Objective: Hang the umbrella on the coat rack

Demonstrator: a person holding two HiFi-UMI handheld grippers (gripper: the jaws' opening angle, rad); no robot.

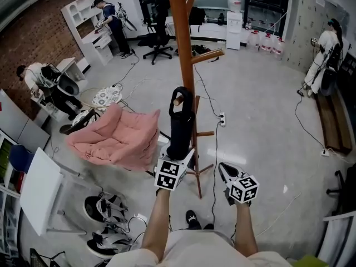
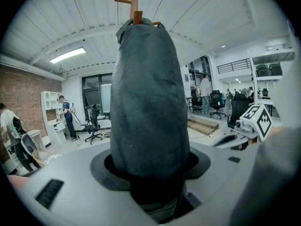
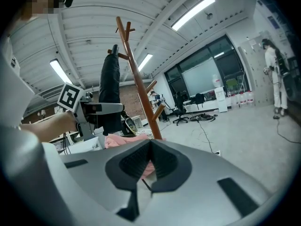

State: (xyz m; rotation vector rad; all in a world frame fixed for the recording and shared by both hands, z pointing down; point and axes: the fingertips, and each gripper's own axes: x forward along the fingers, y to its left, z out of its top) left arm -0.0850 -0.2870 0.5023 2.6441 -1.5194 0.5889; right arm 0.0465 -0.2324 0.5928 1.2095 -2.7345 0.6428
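A folded black umbrella [image 1: 181, 127] stands upright against the brown wooden coat rack [image 1: 182, 43]. Its top end sits by a short wooden peg [image 1: 178, 100]; whether it hangs on the peg I cannot tell. My left gripper [image 1: 177, 159] is shut on the umbrella's lower part. In the left gripper view the umbrella [image 2: 148, 98] fills the middle between the jaws, with the rack's pegs [image 2: 135, 11] above it. My right gripper [image 1: 222, 170] hovers to the right of the rack's base, shut and holding nothing. In the right gripper view I see the rack [image 3: 138, 86] and the held umbrella [image 3: 109, 88] at left.
A pink cushioned seat [image 1: 119, 135] lies left of the rack. A white board [image 1: 39, 188] and shoes [image 1: 103, 210] sit at the lower left. Cables and a power strip [image 1: 221, 118] run over the floor. People work at desks far left and by the right wall [image 1: 325, 52].
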